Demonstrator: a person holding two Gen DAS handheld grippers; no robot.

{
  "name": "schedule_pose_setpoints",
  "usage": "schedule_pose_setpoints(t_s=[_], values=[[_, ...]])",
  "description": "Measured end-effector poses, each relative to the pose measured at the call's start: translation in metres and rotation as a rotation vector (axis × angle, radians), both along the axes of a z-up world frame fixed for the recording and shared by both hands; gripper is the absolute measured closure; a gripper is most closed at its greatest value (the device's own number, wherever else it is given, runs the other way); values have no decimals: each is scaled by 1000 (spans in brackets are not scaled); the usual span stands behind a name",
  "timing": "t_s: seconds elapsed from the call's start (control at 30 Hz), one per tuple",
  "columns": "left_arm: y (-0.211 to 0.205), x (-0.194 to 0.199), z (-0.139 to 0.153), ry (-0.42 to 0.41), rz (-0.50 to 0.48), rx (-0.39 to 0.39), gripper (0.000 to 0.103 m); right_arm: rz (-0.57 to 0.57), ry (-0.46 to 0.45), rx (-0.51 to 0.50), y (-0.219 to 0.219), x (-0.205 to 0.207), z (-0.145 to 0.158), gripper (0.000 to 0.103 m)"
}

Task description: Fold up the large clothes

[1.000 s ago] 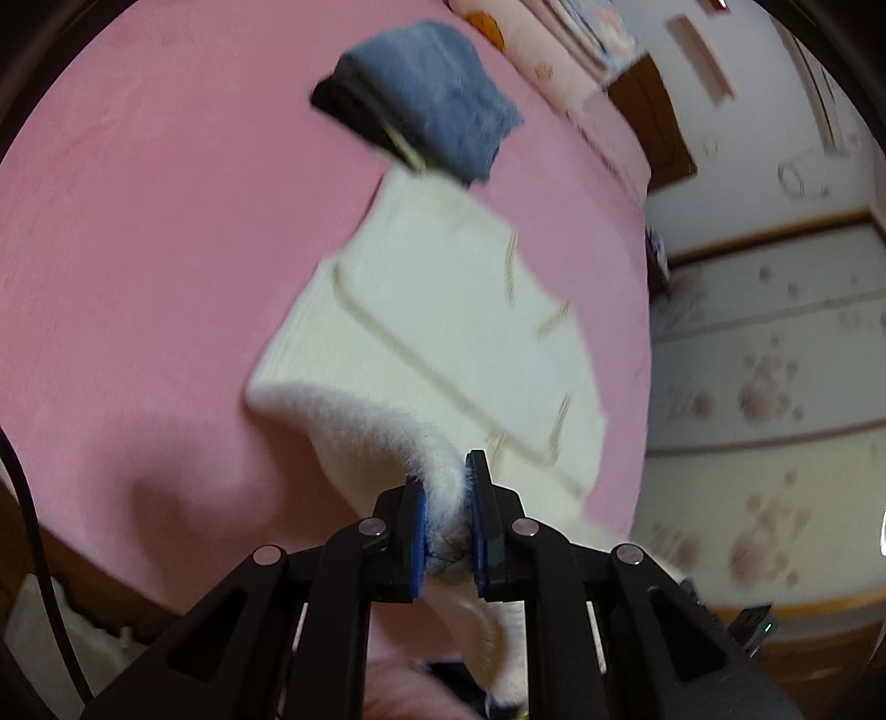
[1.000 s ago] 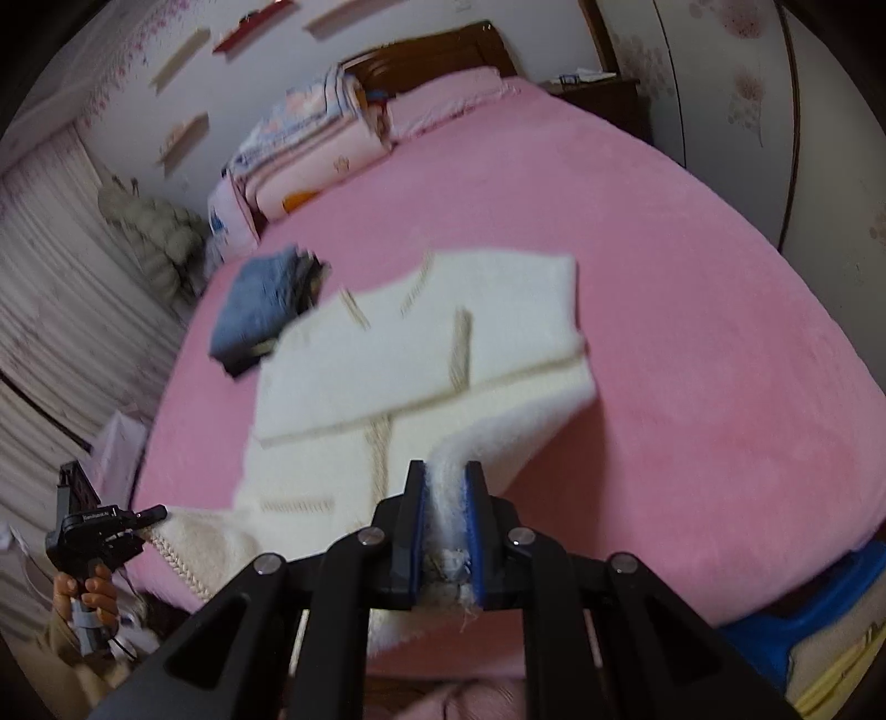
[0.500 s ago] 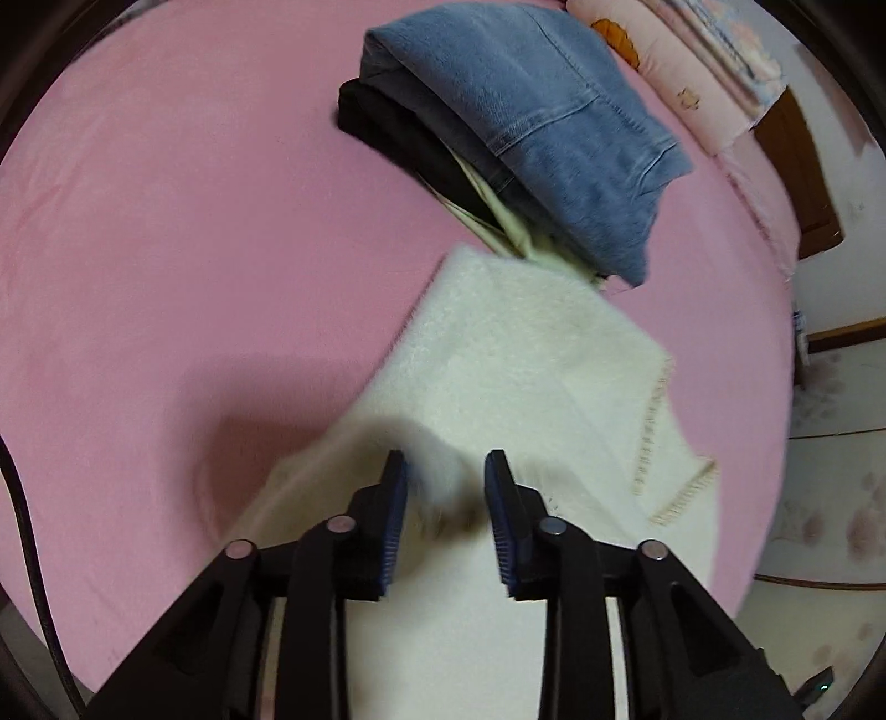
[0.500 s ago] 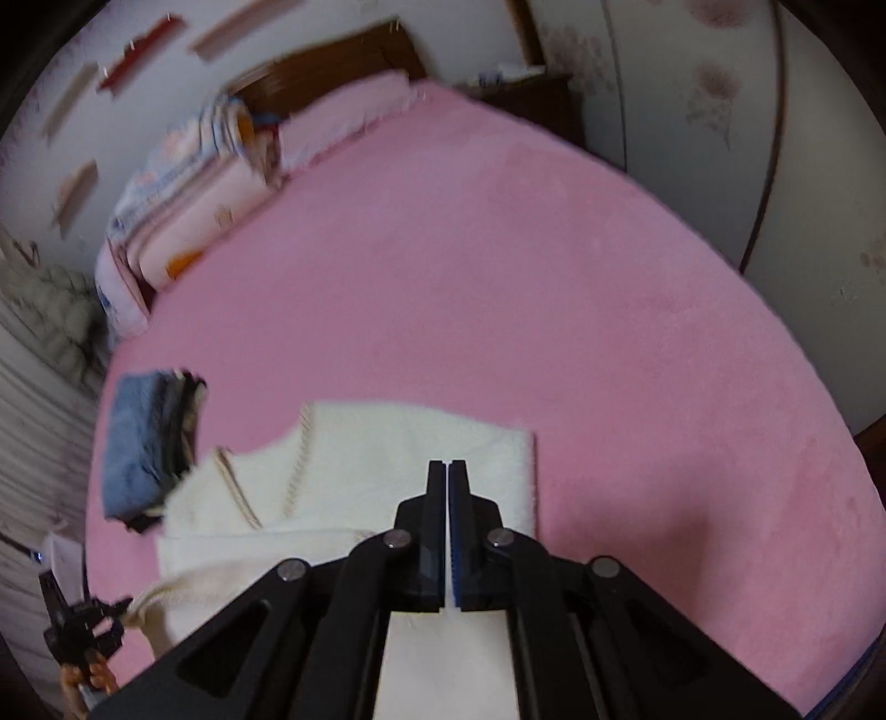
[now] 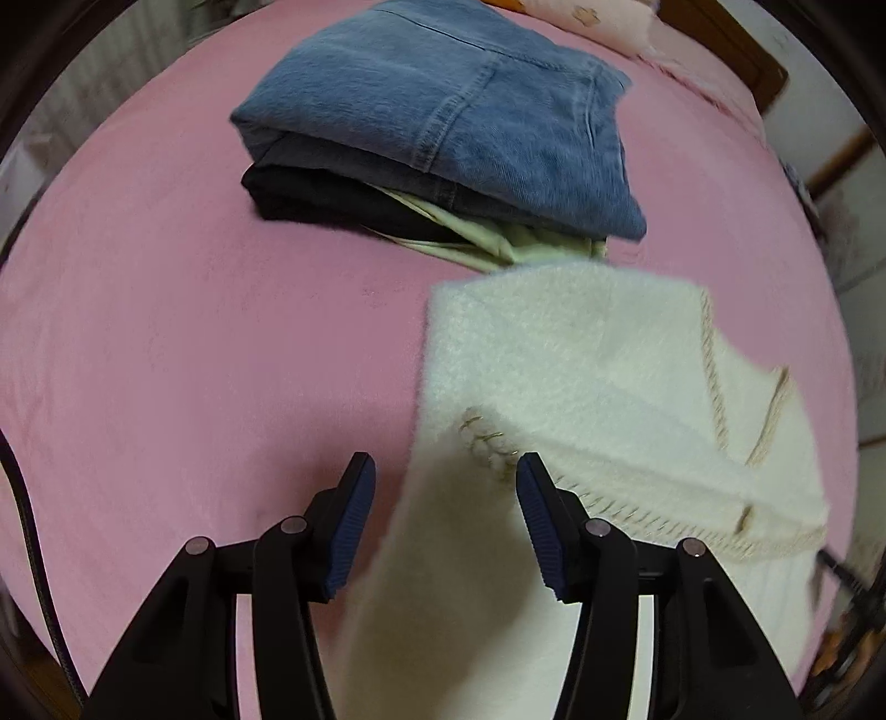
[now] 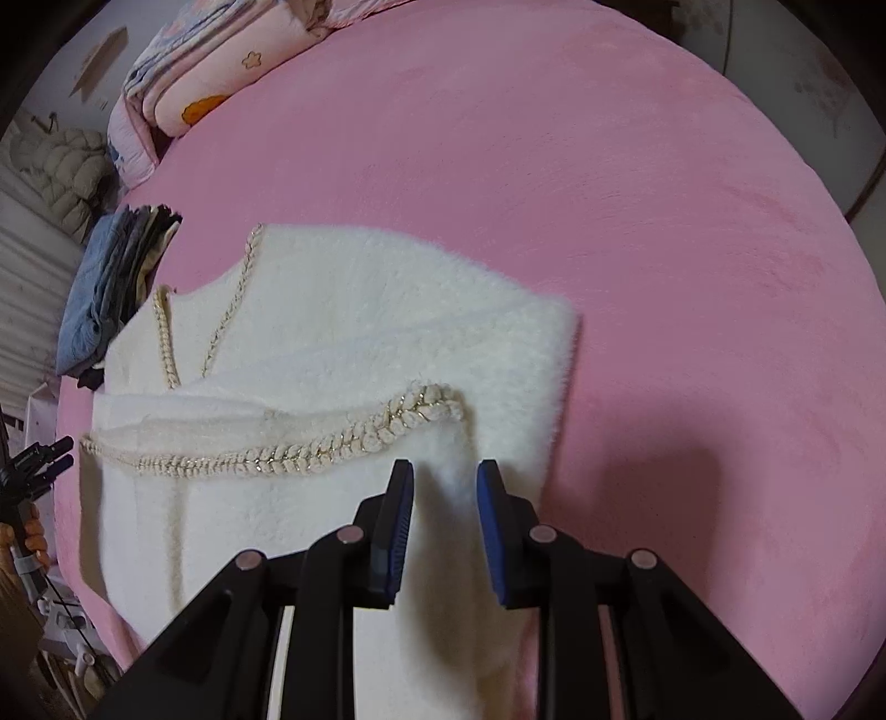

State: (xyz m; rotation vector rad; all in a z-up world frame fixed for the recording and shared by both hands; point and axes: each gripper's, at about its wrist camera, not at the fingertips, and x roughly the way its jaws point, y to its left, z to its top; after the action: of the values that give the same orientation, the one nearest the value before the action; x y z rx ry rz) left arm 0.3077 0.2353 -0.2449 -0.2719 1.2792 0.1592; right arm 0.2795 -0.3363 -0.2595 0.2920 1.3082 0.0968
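Both claws, left claw (image 5: pixel 443 501) and right claw (image 6: pixel 444 501), just spread apart, gripping nothing above soft, light, floppy white cardigan (image 6: pixel 354 343); best pinched at braided hem beside folded jeans (image 5: pixel 443 105).

A pink bed cover (image 6: pixel 637 221) is spread wide; stacked quilts (image 6: pixel 221 61) are piled beside a wooden headboard (image 5: pixel 736 50)
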Motion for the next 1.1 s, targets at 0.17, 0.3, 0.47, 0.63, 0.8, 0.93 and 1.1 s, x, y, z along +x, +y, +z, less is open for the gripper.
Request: schedule_pose_setpoints(t_s=[0.17, 0.3, 0.47, 0.63, 0.8, 0.93, 1.1], values=[[-6, 3, -8, 3, -134, 71, 51, 35, 20, -18, 11, 10, -12, 70], [-12, 9, -21, 19, -203, 79, 51, 41, 17, -24, 11, 9, -19, 68], [-24, 22, -35, 35, -282, 85, 74, 15, 8, -7, 6, 5, -21, 67], [-50, 15, -28, 22, -376, 254, 97, 6, 7, -49, 11, 2, -18, 76], [-69, 3, 3, -60, -368, 335, 97, -18, -52, -116, 23, -11, 8, 95], [-70, -8, 39, -130, -287, 316, 97, -74, -146, -81, 21, -30, 46, 96], [-67, 0, 72, -241, -211, 284, 97, -123, -228, -53, 9, -29, 80, 96]])
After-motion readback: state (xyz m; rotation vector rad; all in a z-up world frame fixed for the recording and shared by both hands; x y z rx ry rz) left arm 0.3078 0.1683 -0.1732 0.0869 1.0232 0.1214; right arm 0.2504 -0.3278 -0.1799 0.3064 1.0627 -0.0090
